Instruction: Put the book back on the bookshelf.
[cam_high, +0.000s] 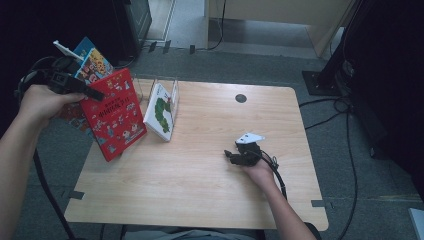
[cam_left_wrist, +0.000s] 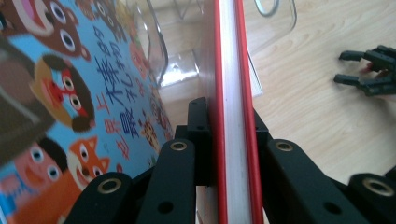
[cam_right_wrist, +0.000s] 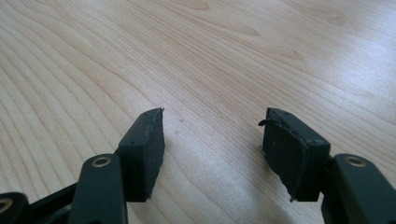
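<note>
A red picture book (cam_high: 114, 115) hangs tilted over the table's left edge, with my left gripper (cam_high: 96, 94) shut on its upper part. In the left gripper view the book's white page edge (cam_left_wrist: 231, 93) runs between red covers, and my left gripper (cam_left_wrist: 229, 119) has a jaw pressed on each cover. A blue animal book (cam_high: 92, 62) stands just behind it and lies outside the jaws (cam_left_wrist: 93, 93). My right gripper (cam_high: 231, 156) rests low over the table right of centre. Its jaws (cam_right_wrist: 212, 135) stand open over bare wood.
A clear book stand (cam_high: 172, 87) at the back left of the wooden table (cam_high: 200, 180) holds a white book with a green caterpillar (cam_high: 161, 111). A dark round hole (cam_high: 241, 98) sits near the far edge. Cables (cam_high: 345, 107) lie on the floor to the right.
</note>
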